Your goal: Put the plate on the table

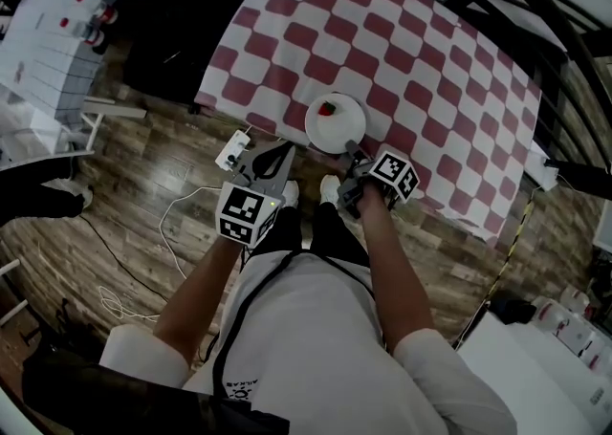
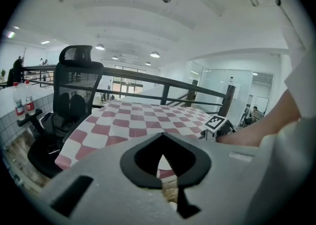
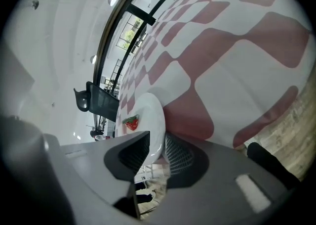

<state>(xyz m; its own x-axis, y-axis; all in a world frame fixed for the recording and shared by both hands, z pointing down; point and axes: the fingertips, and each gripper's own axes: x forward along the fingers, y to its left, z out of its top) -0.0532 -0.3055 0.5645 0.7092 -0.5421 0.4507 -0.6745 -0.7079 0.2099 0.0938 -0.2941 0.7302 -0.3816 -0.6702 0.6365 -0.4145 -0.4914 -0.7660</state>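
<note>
Plate [image 1: 337,120]: in the head view it is white and round, lying face up over the near edge of the red-and-white checked worktop [image 1: 402,51]. A strawberry [image 1: 328,108] sits on its far half. The right hand-held gripper [image 1: 352,150] reaches in from the person's side and meets the near rim. The left hand-held gripper [image 1: 284,149] hangs over the wooden floor [image 1: 143,194], just short of the worktop's edge and apart from the plate. In the left gripper view its jaws stand pressed together with nothing between them, and the checked worktop spreads out beyond them. In the right gripper view the jaws are clamped on the plate's rim, one pad above and one below. The plate's face runs about parallel to the cloth and very close to it, though I cannot tell whether the underside touches. My reading is that the carry is all but done. What seems left is to seat the plate fully on the worktop, a little further from the edge, and open the jaws. Being round, the plate has no long axis. Its face points up, its gripped rim points toward the person, and the strawberry side points across the worktop.
</note>
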